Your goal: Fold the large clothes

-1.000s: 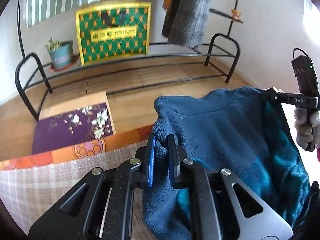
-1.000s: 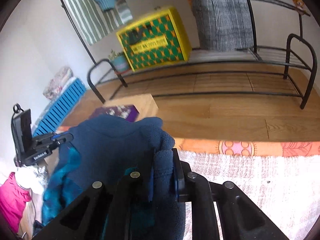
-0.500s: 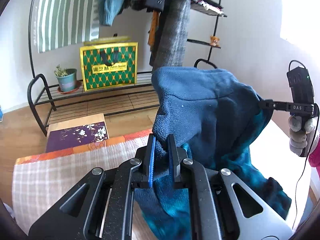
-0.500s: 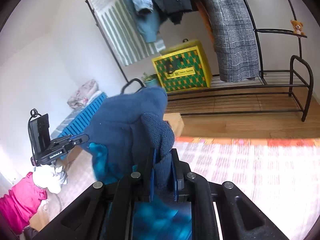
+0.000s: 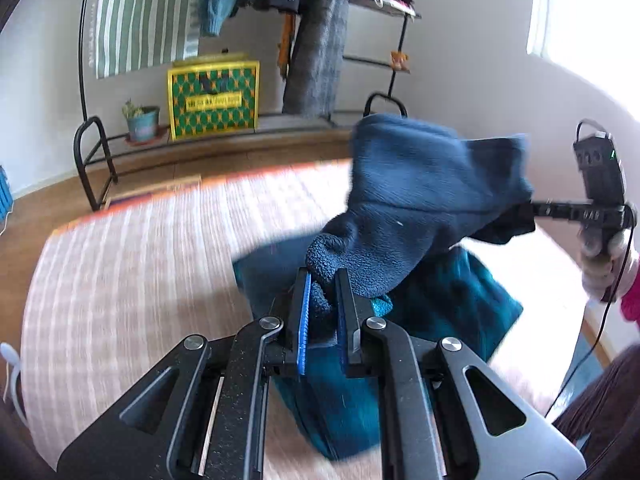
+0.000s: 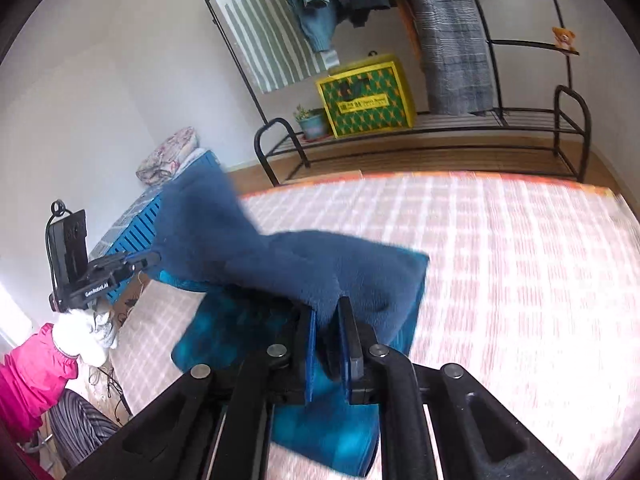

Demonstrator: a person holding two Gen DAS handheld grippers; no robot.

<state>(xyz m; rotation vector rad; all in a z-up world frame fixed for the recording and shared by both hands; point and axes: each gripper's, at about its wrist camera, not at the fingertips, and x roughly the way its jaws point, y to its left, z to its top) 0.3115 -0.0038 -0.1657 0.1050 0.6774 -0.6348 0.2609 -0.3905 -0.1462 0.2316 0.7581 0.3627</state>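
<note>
A black metal garment rack (image 6: 568, 112) is set against the white wall, hung with a grey checked coat (image 6: 452, 40) and a green-and-white striped cloth (image 5: 144, 12). On its lower shelf, a yellow-edged green patterned bag (image 5: 213, 98) is placed beside a small potted plant (image 5: 141, 120). A pink-and-white checked cloth (image 6: 520, 264) is spread in the foreground. A small brown teddy bear (image 6: 563, 37) is seated on a side shelf.

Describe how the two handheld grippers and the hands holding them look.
Both grippers, left gripper and right gripper, are black, with angular cut-out linkages, silver pivot bolts and blue pads inside the fingers. Each carries a black box with a looped cable. The hands wear white gloves below pink sleeves.
</note>
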